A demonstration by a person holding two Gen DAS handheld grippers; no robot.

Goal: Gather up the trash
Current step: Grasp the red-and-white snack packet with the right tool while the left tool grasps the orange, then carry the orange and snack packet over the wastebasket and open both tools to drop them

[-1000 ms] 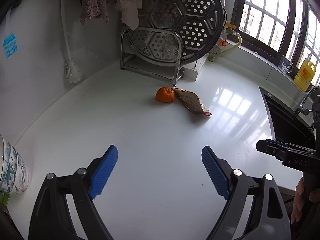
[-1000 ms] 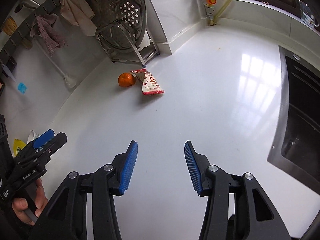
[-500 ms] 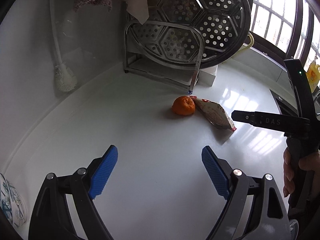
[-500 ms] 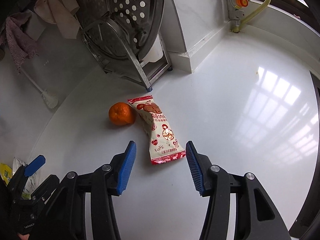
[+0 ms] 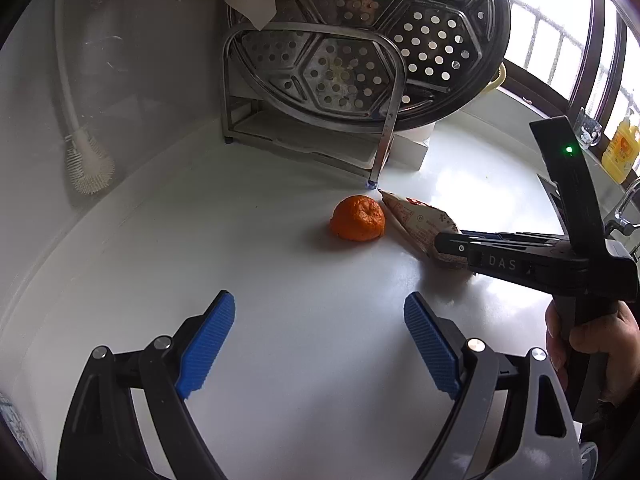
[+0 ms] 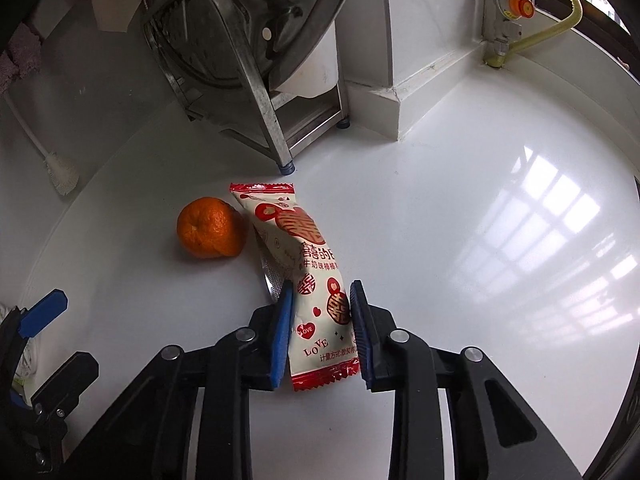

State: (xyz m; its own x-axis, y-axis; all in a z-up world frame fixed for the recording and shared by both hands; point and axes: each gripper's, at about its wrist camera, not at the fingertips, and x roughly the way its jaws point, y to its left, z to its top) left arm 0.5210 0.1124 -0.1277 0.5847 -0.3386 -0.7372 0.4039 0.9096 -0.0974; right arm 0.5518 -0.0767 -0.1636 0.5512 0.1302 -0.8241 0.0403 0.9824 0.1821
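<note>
A white-and-red snack wrapper [image 6: 308,264] lies on the white counter [image 6: 460,240], with an orange mandarin [image 6: 210,228] just to its left. My right gripper [image 6: 318,292] is closing on the wrapper's near end. Both blue pads touch its sides, and the left edge curls up to show silver. In the left wrist view the mandarin [image 5: 357,218] and the wrapper [image 5: 416,216] lie ahead. The right gripper [image 5: 444,242] reaches in from the right over the wrapper. My left gripper [image 5: 320,304] stands wide open above bare counter, short of the mandarin.
A steel rack holding a perforated steamer tray [image 5: 360,40] stands right behind the trash; its foot [image 6: 287,168] is beside the wrapper's far end. A white brush [image 5: 88,164] hangs at the left wall. A hand [image 5: 592,344] holds the right gripper. A yellow bottle [image 5: 618,156] stands by the window.
Both grippers moved toward the mandarin and wrapper. The right one came down over the wrapper's near end and its jaws narrowed onto it. The left one stayed wide open.
</note>
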